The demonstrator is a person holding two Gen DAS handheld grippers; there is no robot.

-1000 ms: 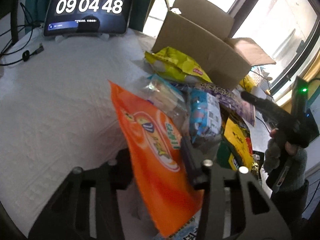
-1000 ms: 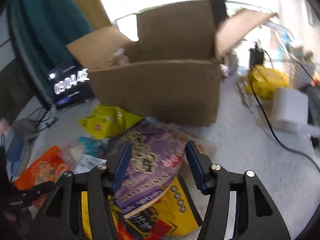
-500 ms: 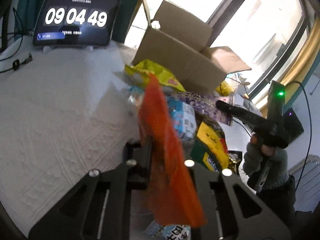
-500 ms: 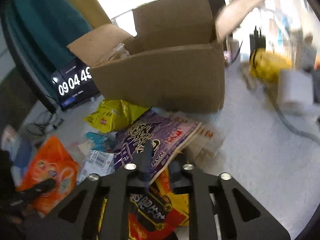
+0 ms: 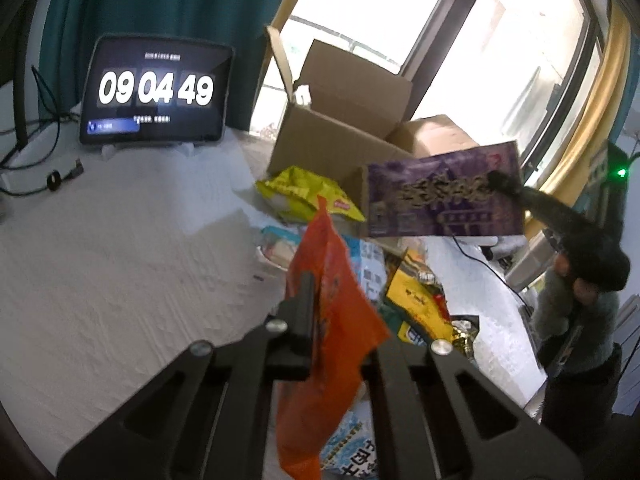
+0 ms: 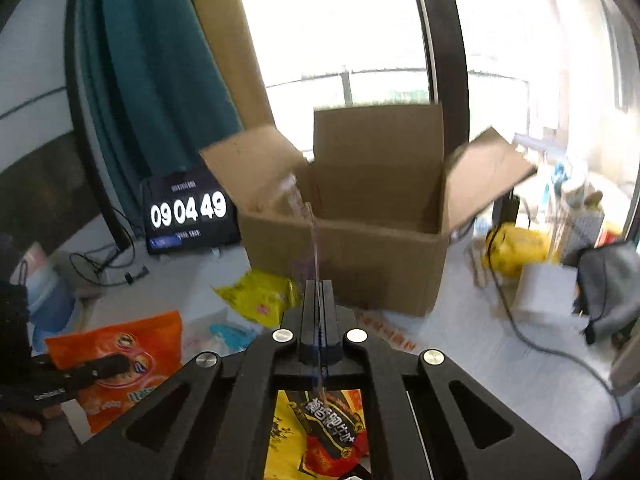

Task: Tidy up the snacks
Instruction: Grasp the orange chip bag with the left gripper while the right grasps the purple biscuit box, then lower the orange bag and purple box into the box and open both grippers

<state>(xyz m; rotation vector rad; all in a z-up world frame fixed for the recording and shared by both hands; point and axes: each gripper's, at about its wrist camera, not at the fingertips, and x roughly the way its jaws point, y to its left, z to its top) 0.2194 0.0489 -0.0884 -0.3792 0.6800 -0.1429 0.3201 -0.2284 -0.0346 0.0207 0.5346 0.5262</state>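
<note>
Close in, the left tongs (image 5: pixel 320 320) gripped the orange snack bag (image 5: pixel 328 320) edge-on above the worktop (image 5: pixel 120 260); only the left view showed the right tongs (image 5: pixel 496 180) clamping the purple packet (image 5: pixel 440 200) before the open box (image 6: pixel 360 240). Farthest, the tablet (image 5: pixel 156 92) read 09 04 49.

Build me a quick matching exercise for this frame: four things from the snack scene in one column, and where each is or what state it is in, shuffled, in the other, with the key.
Things:
1. orange bag
2. purple packet
3. cardboard box
4. yellow-green bag

Places or states:
A. lying on the table against the box's front
B. clamped in the left gripper
C. standing on the table with its flaps open
D. held up off the table in the right gripper

Pairs: 1-B, 2-D, 3-C, 4-A
</note>
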